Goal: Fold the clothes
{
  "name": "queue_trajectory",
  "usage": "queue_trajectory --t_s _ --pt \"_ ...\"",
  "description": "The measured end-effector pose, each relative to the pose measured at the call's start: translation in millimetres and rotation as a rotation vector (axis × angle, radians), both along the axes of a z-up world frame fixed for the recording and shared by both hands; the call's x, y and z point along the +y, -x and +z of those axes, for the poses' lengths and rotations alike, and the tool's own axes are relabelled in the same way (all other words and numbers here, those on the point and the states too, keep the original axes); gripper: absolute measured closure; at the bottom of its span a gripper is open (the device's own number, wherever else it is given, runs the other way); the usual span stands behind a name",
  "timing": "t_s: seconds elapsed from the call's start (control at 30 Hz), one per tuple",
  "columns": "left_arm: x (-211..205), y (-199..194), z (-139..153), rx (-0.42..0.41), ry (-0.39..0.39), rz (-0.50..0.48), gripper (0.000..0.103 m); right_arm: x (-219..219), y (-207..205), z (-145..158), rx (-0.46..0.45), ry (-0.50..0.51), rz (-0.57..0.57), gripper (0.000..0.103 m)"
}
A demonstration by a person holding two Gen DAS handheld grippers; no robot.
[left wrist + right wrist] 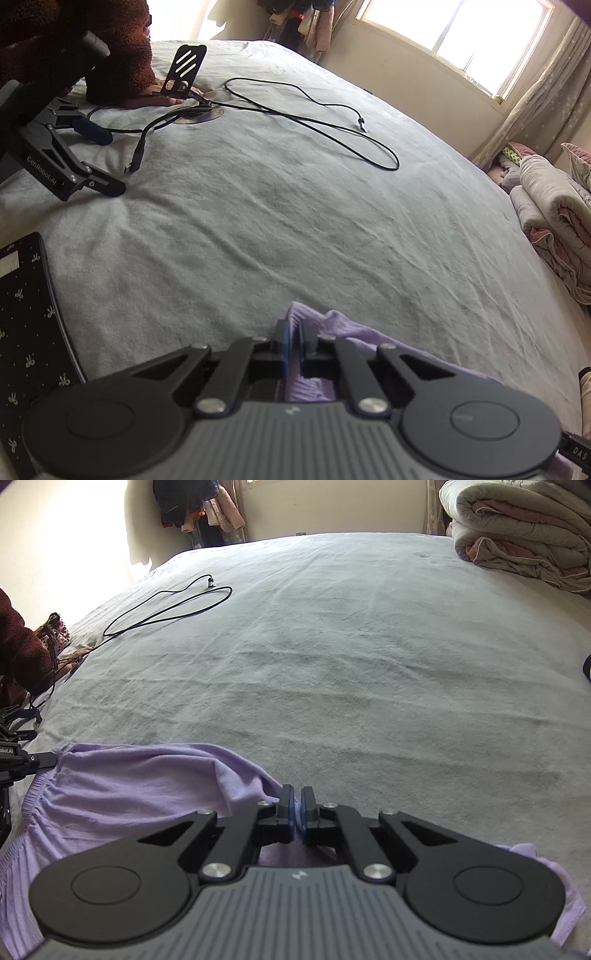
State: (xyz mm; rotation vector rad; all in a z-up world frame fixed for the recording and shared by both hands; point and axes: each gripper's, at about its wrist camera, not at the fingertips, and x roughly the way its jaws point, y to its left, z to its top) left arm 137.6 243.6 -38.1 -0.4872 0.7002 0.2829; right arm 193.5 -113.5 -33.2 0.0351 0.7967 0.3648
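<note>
The lilac garment [122, 790] lies on the bed [369, 664], soft, light and floppy (best taken at edges). Both the left gripper [293, 341] and right gripper [297, 806] are pinched closed on its fabric.

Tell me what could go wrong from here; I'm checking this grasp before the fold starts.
1. The left gripper holds only a narrow edge of the lilac knit garment; a pull could slip it free.
2. The right gripper pinches a thin fabric corner, so uneven tension may skew the fold.
3. The black looped cable lies on the grey bedsheet; spreading the garment forward might snag it.
</note>
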Motion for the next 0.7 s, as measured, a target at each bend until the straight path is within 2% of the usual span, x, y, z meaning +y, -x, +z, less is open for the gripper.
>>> queue_trajectory --t_s 0.23,0.3,0.33,0.37,0.4,0.47,0.57,0.63,0.7 --pt "-8 1 8 -0.037 -0.088 -0.022 0.1 -9 -11 7 0.003 -0.037 -0.011 0.097" --pt "-8 1 7 -0.028 -0.088 -0.026 0.099 -11 -14 8 0.008 -0.049 -0.013 0.087" --pt "-7 1 6 -0.023 -0.088 -0.027 0.099 -10 -15 8 0.015 -0.054 -0.009 0.087" --pt "-7 0 5 -0.018 -0.088 -0.029 0.099 -9 -16 8 0.016 -0.053 -0.003 0.082" --pt "-7 0 4 -0.013 -0.088 -0.03 0.099 -8 -17 8 0.018 -0.052 0.003 0.072" --pt "-6 -1 3 -0.004 -0.089 -0.034 0.099 -4 -18 7 0.013 -0.038 0.01 0.066" --pt "-6 -2 0 0.008 -0.087 -0.035 0.098 6 -23 2 0.012 0.003 0.017 0.066" --pt "-7 -4 -2 0.013 -0.094 -0.037 0.098 12 -27 -4 0.019 0.035 0.019 0.07" --pt "-8 -6 -3 0.017 -0.107 -0.042 0.098 18 -30 -10 0.028 0.073 0.018 0.098"
